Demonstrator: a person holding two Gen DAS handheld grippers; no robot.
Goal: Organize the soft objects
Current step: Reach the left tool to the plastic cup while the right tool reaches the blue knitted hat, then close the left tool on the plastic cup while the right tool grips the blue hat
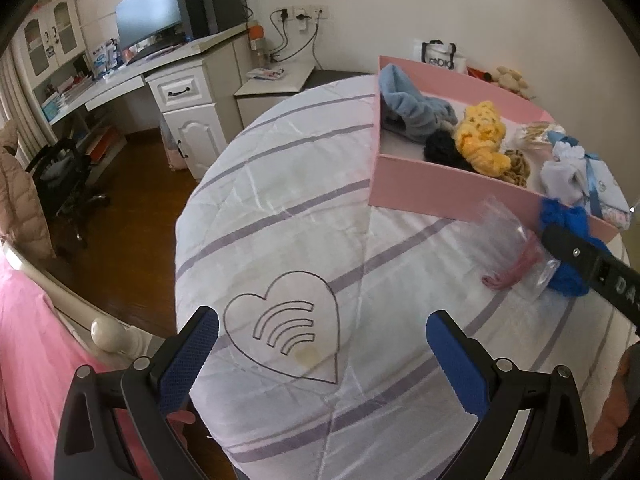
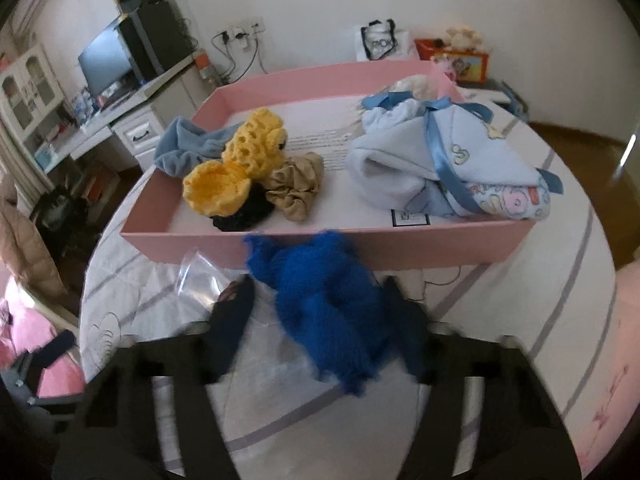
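On the left, we hold our left hand-held gripper [image 1: 320,354] with its jaws wide apart and empty above the bed [image 1: 280,216], keeping it free. To the right, our right hand-held gripper [image 2: 318,302] brackets the blue fuzzy scrunchie [image 2: 320,312] lying on a clear bag [image 1: 516,248] against the near wall of the pink box [image 2: 440,246]; blur hides whether the pads press it. We judge it belongs in the box, beside the yellow scrunchie [image 2: 236,168].
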